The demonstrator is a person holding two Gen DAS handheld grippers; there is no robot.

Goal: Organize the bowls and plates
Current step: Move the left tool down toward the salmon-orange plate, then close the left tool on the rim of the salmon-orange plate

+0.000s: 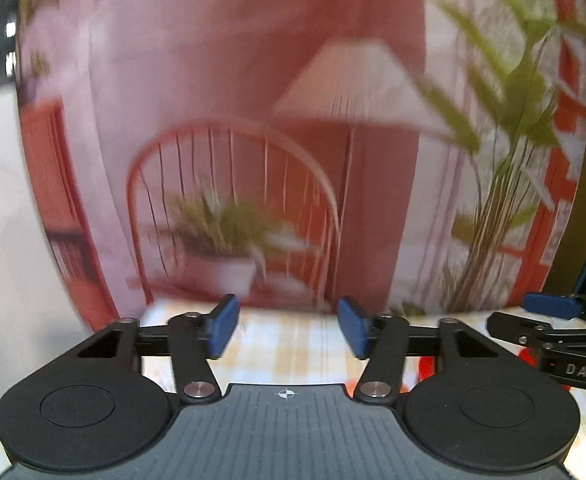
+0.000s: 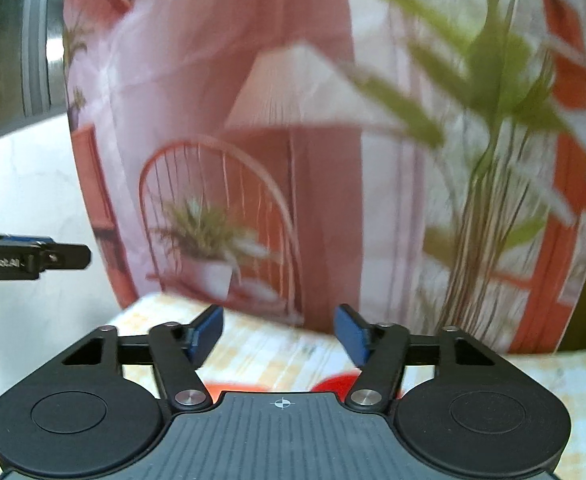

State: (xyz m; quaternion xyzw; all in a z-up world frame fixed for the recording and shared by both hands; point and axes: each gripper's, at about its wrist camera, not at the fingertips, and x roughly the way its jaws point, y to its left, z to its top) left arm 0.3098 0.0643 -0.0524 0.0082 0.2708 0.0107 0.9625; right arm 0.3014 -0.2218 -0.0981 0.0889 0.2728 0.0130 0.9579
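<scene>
While both pairs of tongs stand released with nothing between their blue pads, no plate or bowl is yet in hand, so this reads as the approach before a first pickup. The left tongs (image 1: pixel 288 330) hang over a yellow-and-white checked cloth (image 1: pixel 293 344) on the counter, and at about three o'clock in the left wrist view the right tongs (image 1: pixel 549 312) come in from the side, near but apart. In the right wrist view the right tongs (image 2: pixel 279 334) hover over the same cloth, with the left tongs' tip (image 2: pixel 69 257) showing at nine o'clock. Just below the pads, at six o'clock, a red rounded thing (image 2: pixel 335 384) lies on the cloth, mostly hidden by the tool body; it is likely a plate or bowl rim, though too little shows to tell which. Red also peeks out at four o'clock in the left view (image 1: pixel 427 366). Beyond the cloth, at twelve o'clock, stands a large printed backdrop (image 1: pixel 233 80) of a pink room with a chair, lamp and plants, blurred. To my judgement, the next move calls for tilting the tongs downward toward the red piece and centring its rim between the pads before closing.
</scene>
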